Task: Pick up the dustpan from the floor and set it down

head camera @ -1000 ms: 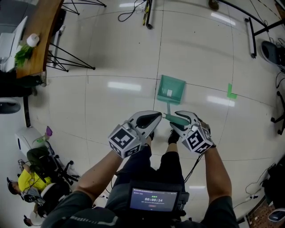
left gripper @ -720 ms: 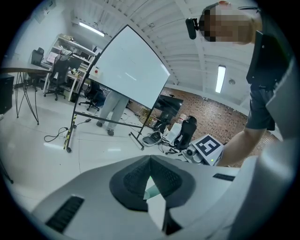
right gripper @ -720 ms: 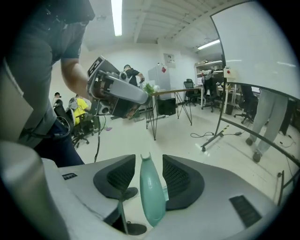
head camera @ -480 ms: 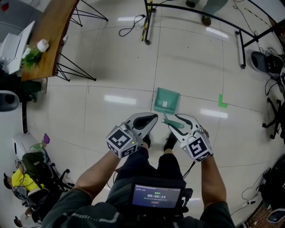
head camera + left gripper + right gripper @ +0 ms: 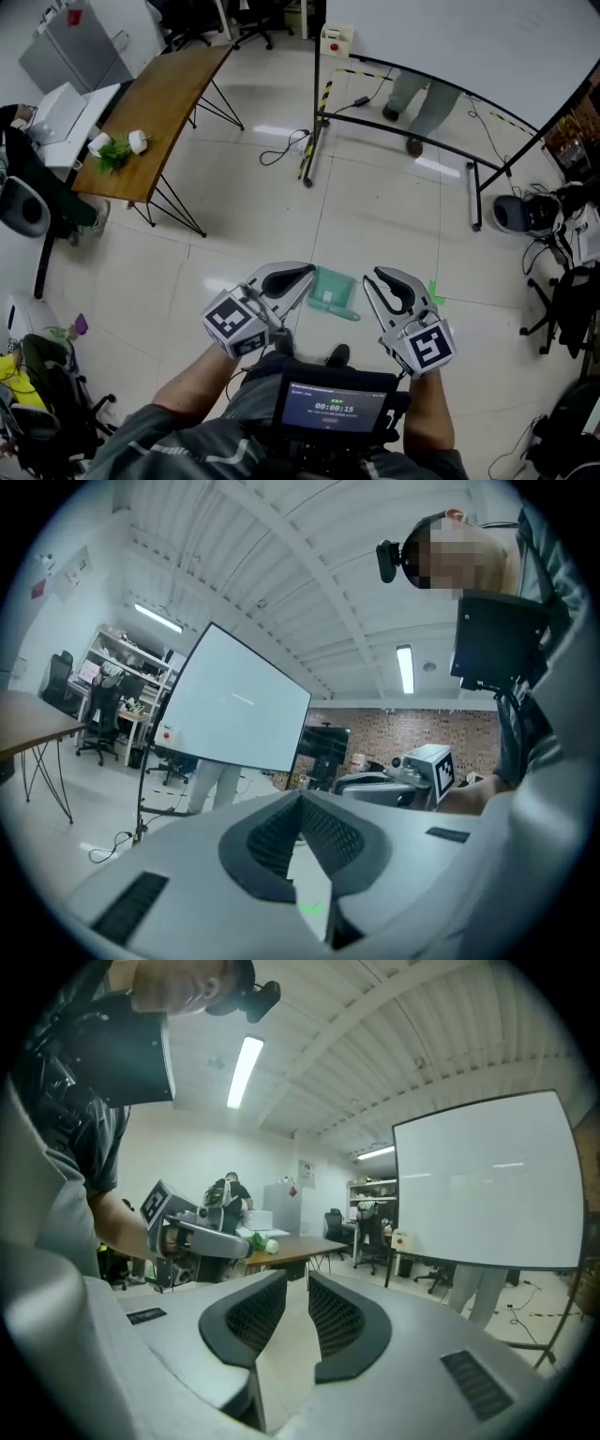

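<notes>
Both tongs have been raised well clear of the floor (image 5: 234, 244) since a second ago, when the right tongs (image 5: 372, 278) were down at the handle of the dustpan (image 5: 330, 287). The dustpan has been left behind. It is seen lying on the floor at 12 o'clock, just ahead of a shoe (image 5: 337, 355), framed between the two raised tongs but touched by neither.

The right tongs have just been closing and are now held only narrowly apart, with nothing between the pads. The left tongs (image 5: 311, 272) are closed tip to tip and are also empty. From this it is judged that the dustpan has been let go and set down, so little or nothing of the task is left unless another lift is intended.

Nearest of all, a small screen (image 5: 328, 410) is worn at the chest. A green tape mark (image 5: 433, 293) is stuck to the floor at 1 o'clock, near the dustpan. Farther out, a wooden counter (image 5: 173, 94) bearing a small plant (image 5: 114, 150) stands at 10 o'clock. A loose cable (image 5: 284, 146) lies at 11 o'clock. A whiteboard stand (image 5: 398, 127) spans 12 to 2 o'clock, with a person's legs (image 5: 422, 98) behind it. None of these is judged close enough to hinder a further reach to the dustpan.
</notes>
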Motion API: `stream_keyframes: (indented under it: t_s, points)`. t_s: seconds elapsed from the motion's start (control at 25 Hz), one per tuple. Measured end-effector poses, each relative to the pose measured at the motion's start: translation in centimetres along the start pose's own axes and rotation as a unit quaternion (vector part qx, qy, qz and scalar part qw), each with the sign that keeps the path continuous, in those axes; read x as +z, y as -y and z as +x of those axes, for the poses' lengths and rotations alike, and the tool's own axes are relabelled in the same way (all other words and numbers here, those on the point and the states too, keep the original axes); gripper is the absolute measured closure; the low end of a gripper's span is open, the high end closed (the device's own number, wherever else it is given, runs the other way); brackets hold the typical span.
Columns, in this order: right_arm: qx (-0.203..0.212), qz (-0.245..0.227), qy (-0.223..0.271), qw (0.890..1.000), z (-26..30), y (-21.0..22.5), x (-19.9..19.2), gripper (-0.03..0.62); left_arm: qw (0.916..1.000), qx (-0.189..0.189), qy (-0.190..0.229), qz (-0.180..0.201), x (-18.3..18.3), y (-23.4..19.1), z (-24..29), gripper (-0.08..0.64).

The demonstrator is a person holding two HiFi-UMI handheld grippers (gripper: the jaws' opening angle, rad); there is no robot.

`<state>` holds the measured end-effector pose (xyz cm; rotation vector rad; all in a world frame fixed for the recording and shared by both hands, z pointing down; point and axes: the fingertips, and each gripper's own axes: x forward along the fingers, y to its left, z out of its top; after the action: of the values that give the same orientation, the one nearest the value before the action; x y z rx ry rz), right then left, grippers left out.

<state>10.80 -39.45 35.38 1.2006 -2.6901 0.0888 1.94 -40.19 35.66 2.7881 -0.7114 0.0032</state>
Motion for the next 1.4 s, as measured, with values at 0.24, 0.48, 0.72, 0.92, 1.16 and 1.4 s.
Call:
stream_keyframes:
  t_s: [0.24, 0.48, 0.72, 0.92, 1.16, 1.4]
  points:
    - [-0.031, 0.013, 0.037, 0.999, -4.4, -1.3, 7.4, 0.544, 0.9987, -0.002, 0.040, 0.033, 6.6, 5.4, -2.3, 0.534]
    - [-0.053, 0.031, 0.065, 0.996, -8.4, -1.9, 10.5, 0.566, 0.9969, -0.001, 0.070, 0.035, 9.5, 7.7, -3.3, 0.534]
    - [-0.062, 0.044, 0.076, 0.994, -11.1, -0.6, 10.9, 0.566, 0.9969, -0.005, 0.066, 0.043, 9.2, 9.9, -1.6, 0.534]
    - [-0.057, 0.037, 0.073, 0.995, -12.4, -0.5, 10.9, 0.568, 0.9970, -0.007, 0.070, 0.030, 8.8, 11.3, -1.1, 0.534]
    - [-0.054, 0.022, 0.079, 0.995, -15.2, 0.8, 11.1, 0.568, 0.9965, 0.022, 0.069, 0.041, 8.4, 13.6, -0.5, 0.534]
    - [-0.030, 0.030, 0.084, 0.996, -18.2, 3.0, 9.2, 0.568, 0.9961, 0.052, 0.048, 0.051, 6.6, 16.9, 1.5, 0.534]
